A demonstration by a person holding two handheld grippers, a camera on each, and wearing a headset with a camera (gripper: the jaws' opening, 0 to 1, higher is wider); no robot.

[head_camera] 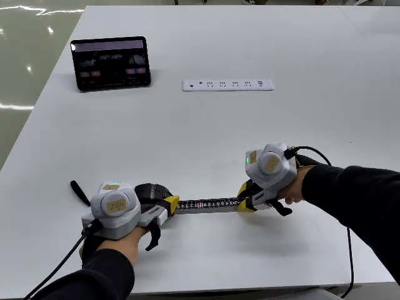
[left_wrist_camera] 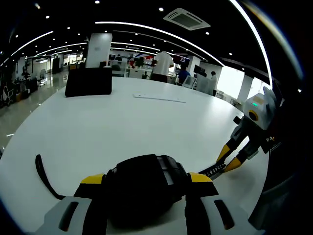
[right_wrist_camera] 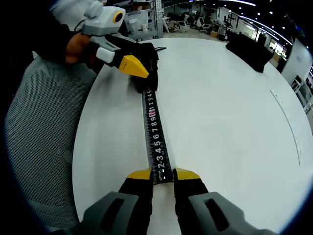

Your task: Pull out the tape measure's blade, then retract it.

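Pull-out step in hand, blade [head_camera: 206,204] partly out.
Head view: left hand-held gripper [head_camera: 164,209] clamped on tape measure [head_camera: 153,192] at near counter [head_camera: 219,137] edge; tablet [head_camera: 110,62] and power strip [head_camera: 227,85] well apart, not in the way. Left gripper view: jaws hug the case. Right gripper view: right hand-held gripper [right_wrist_camera: 164,175] pinches blade tip. Next, probably: pull straight, case held firm.
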